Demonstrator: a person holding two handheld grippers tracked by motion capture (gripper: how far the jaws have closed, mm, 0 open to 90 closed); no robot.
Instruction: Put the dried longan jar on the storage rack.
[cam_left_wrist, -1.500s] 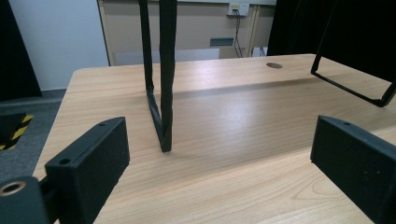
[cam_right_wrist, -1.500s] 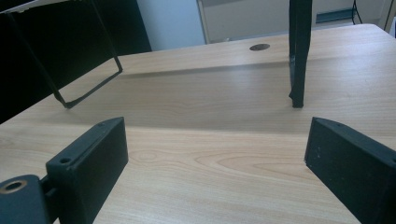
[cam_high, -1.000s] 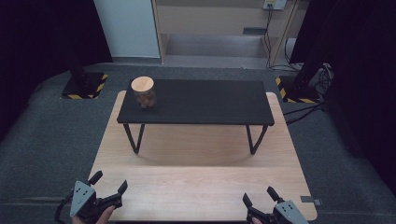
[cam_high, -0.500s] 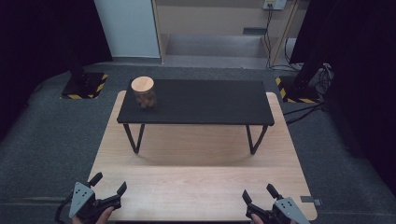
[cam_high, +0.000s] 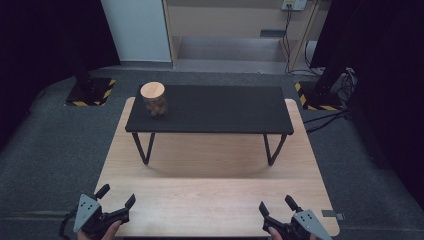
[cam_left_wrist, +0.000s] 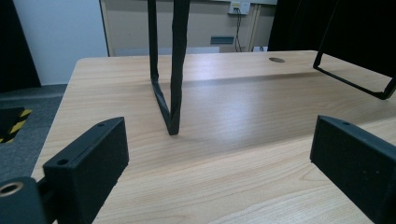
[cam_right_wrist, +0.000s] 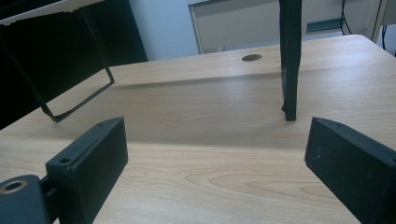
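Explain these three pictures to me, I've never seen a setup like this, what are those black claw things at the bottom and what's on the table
The black claws are hand-held grippers, one in each of a person's hands, not a robot. In the high view, taken by a fixed camera looking down on the table, the left gripper and the right gripper sit at the near edge of a light wooden table. Both have their jaws spread open and hold nothing.

The other two pictures come from small cameras riding on each gripper, looking low across the wood between its own two black jaws.

On the wooden table stands a low black bench on thin metal legs; those legs are the dark bars in the gripper views. On the bench's far left corner stands a clear jar with a wooden lid; there is something brownish inside, too small to identify.
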